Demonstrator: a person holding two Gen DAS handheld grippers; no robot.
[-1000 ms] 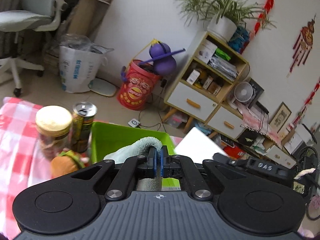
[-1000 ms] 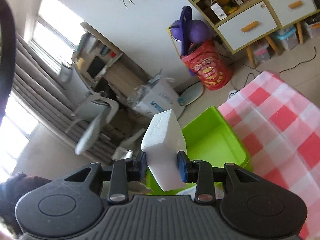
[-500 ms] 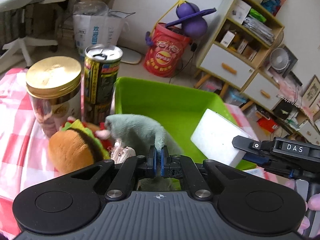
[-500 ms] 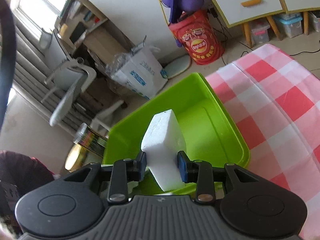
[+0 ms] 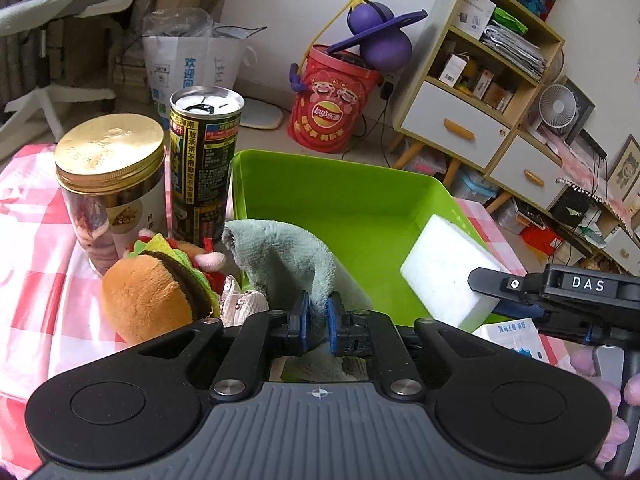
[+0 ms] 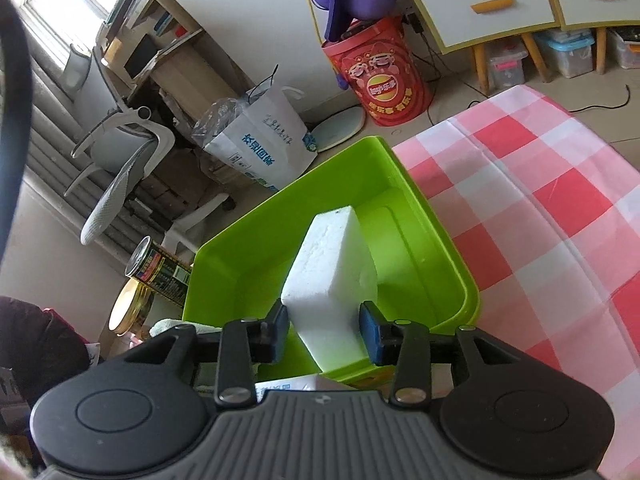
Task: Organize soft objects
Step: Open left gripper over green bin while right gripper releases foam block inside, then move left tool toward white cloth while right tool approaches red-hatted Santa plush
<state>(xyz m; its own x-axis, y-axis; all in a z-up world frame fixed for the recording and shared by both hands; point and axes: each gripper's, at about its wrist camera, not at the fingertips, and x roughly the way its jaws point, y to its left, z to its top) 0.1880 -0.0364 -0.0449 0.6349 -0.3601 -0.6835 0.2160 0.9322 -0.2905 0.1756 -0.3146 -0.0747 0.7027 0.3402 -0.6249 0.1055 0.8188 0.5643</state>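
Green bin (image 5: 352, 200) interior open ahead; can (image 5: 204, 160), jar (image 5: 112, 184), burger plush (image 5: 156, 292) crowd its left.

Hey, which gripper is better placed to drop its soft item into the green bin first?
Right. The right gripper already has its white sponge over the green bin, jaws opening. The left gripper's grey-green cloth hangs over the near rim.

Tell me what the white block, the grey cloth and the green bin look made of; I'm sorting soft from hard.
White block: likely foam sponge, matte, finely pitted.
Grey cloth: fleecy microfibre or terry, fuzzy pile, draping limply.
Green bin: hard moulded plastic, smooth with a slight sheen.
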